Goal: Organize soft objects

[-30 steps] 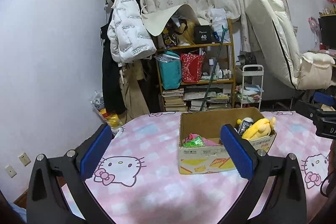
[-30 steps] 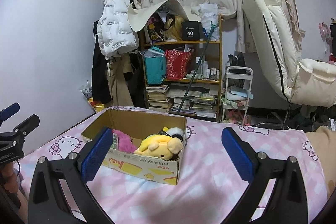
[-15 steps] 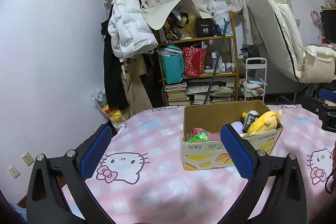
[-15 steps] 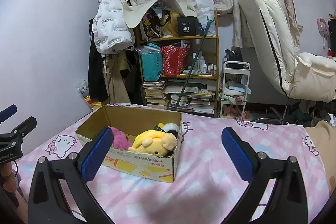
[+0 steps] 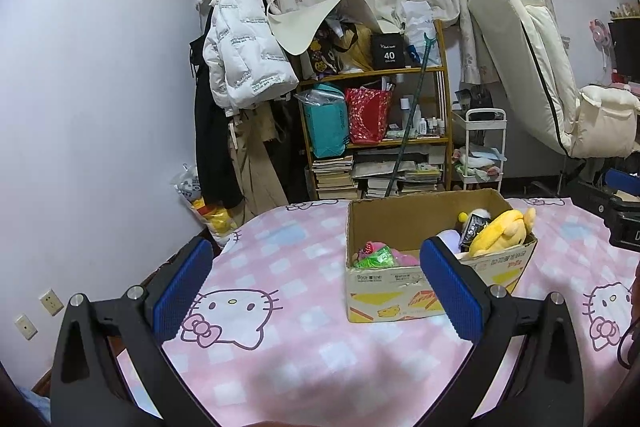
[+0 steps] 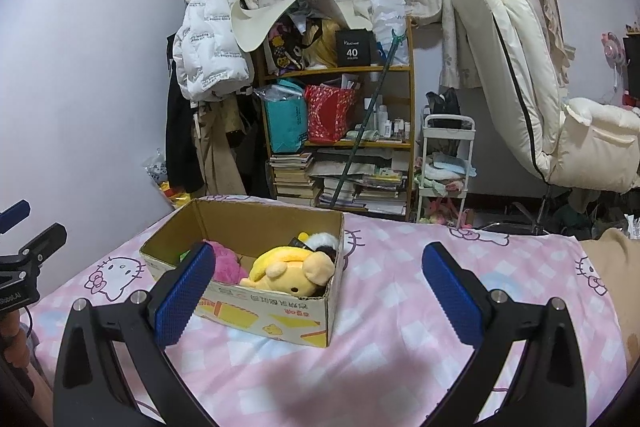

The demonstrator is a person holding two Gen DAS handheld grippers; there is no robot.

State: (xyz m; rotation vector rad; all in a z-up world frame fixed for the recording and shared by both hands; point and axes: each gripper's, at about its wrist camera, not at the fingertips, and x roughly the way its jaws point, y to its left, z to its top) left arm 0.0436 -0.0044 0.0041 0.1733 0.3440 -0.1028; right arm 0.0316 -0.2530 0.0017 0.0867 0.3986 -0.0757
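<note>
Soft toys: at least four are lying inside the cardboard box (image 6: 256, 267): one yellow plush (image 6: 290, 265), one fuzzy pink plush (image 6: 226, 263), one black-and-white plush (image 6: 320, 241) and one green-and-pink crinkly item (image 5: 374, 257) (partly hidden).
Box: one open-topped carton, corrugated brown inside, yellow print outside, is sitting on the bed cover (image 6: 400, 307).
Bed cover: pink and white checks, soft, with cartoon cat faces.
Left gripper (image 5: 316, 297): is hovering above the cover, spread wide, grasping nothing; ribbed blue pads (image 5: 182, 293).
Right gripper (image 6: 320, 301): is hanging spread wide and empty, near the box.
Behind: one wooden shelf (image 6: 340, 143) of books and bags.
</note>
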